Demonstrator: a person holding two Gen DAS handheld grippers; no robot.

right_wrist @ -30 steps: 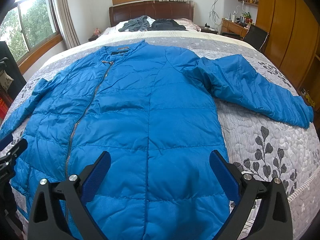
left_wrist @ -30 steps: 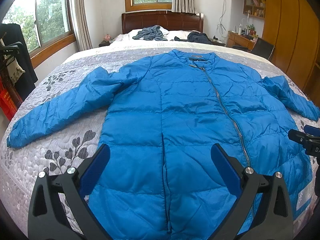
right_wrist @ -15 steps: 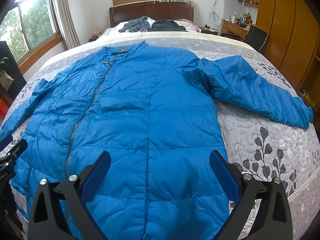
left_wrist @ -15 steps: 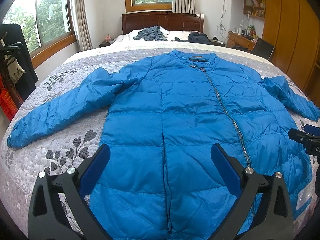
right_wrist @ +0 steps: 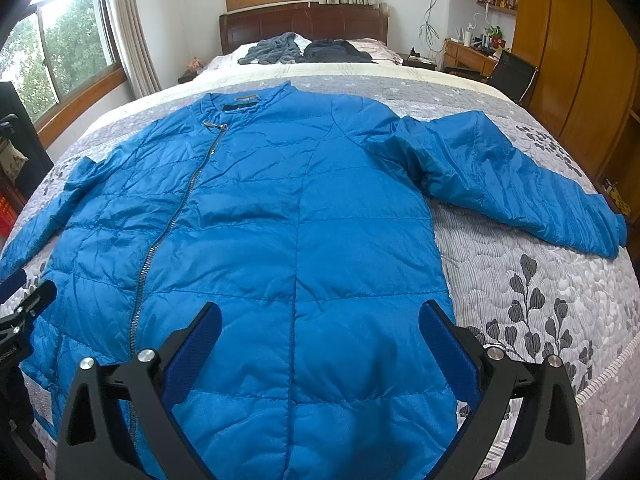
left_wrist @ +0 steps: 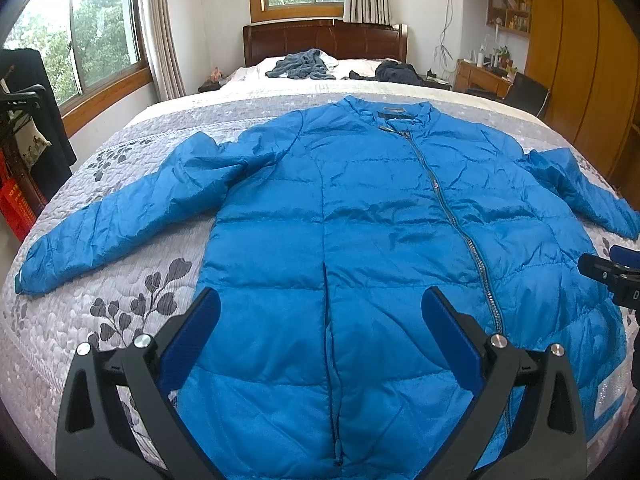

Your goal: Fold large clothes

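Almost nothing is seen to have moved since the earlier frames: the blue jacket [left_wrist: 360,240] is still spread flat, zipped, on the grey quilted bed [left_wrist: 120,312], sleeves laid outward. The left gripper [left_wrist: 320,320] and right gripper [right_wrist: 320,324] are held spread wide above its hem, apparently without contact.

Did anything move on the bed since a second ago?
Nothing visibly changed. The blue jacket lies flat on the bed with both sleeves spread, and the left gripper and right gripper hang open above its hem, holding nothing.
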